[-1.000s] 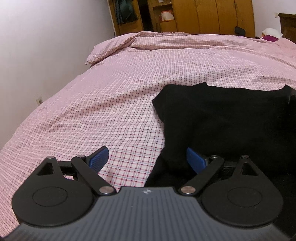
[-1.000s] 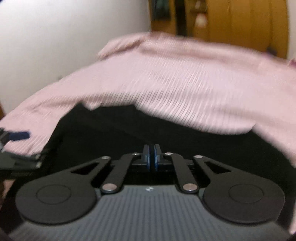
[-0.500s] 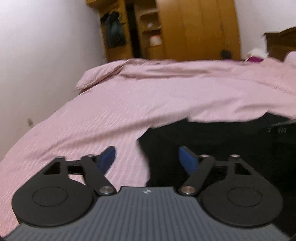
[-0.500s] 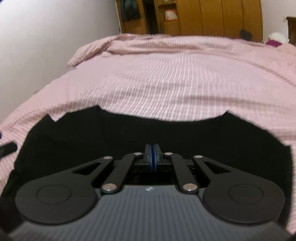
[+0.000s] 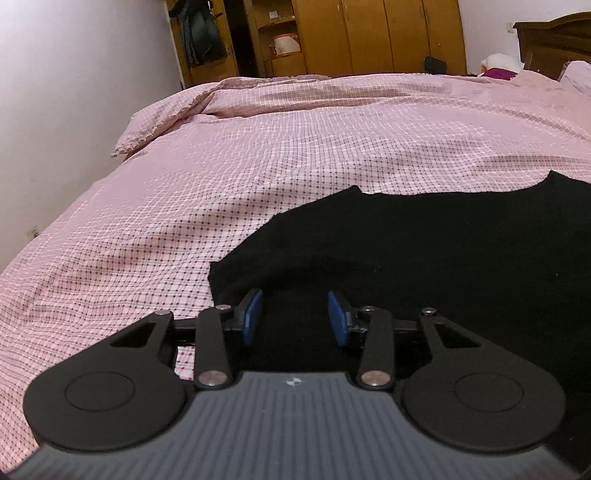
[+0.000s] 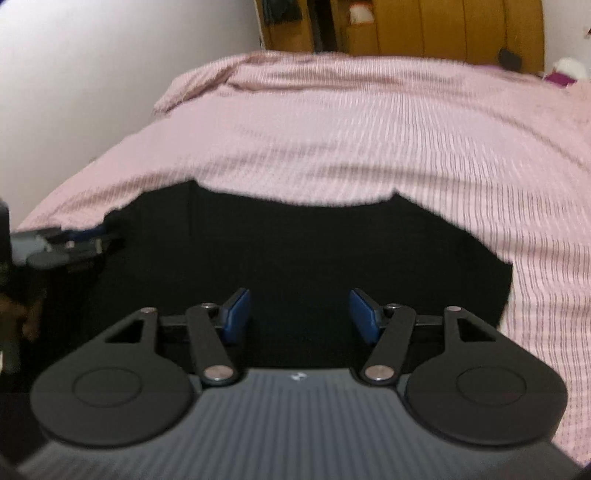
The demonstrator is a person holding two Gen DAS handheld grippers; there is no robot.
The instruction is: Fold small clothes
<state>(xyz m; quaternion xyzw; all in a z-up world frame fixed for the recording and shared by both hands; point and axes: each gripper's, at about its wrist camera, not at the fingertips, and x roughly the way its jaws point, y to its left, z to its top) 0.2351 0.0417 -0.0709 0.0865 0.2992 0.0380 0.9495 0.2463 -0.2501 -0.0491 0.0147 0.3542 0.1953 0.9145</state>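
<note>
A black garment (image 5: 424, 251) lies flat on the pink checked bedspread (image 5: 258, 155). My left gripper (image 5: 295, 317) is open, its blue pads over the garment's near left edge. In the right wrist view the same garment (image 6: 295, 240) spreads in front of my right gripper (image 6: 299, 314), which is open and empty above its near middle. The left gripper also shows in the right wrist view (image 6: 74, 240) at the garment's left edge. That view is blurred.
A white wall (image 5: 74, 92) runs along the bed's left side. Wooden wardrobes (image 5: 369, 33) stand beyond the bed's far end. A dark headboard (image 5: 550, 40) and a pillow are at the far right. Bare bedspread stretches beyond the garment.
My right gripper has opened; it was shut half a second ago. My left gripper has moved right, over the garment's left edge, and its jaws have narrowed somewhat.
</note>
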